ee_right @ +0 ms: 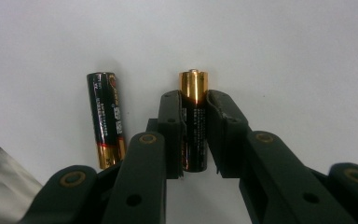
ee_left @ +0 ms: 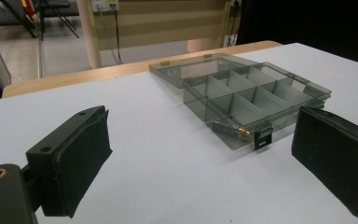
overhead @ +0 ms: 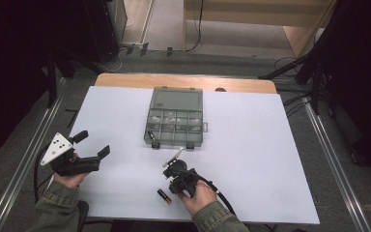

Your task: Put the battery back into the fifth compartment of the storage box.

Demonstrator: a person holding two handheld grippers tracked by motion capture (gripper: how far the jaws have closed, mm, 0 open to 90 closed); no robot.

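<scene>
- Low in the right gripper view, the right gripper (ee_right: 195, 135) is clamped on a battery (ee_right: 194, 122). Its pads press both long sides and cover much of the black label, so the print there is hard to read.
- This gripped battery is black with a gold top end. Its long axis runs straight up the frame, gold tip pointing to the upper edge, away from the camera.
- Just left of it a second battery (ee_right: 105, 119) lies free on the white counter (ee_right: 284, 56), gold end toward the bottom, tilted slightly; its lower end is cut off behind the gripper's arm.
- In the high view the right gripper (overhead: 173, 172) sits at lower centre; the held battery is too small to make out there.
- At lower left of the high view, the left gripper (overhead: 92, 144) is held wide open, with nothing between its pads.
- Farther up, at centre, an open clear compartment box (overhead: 175, 121) holds a third battery (ee_left: 231, 130) in a front corner cell.
</scene>
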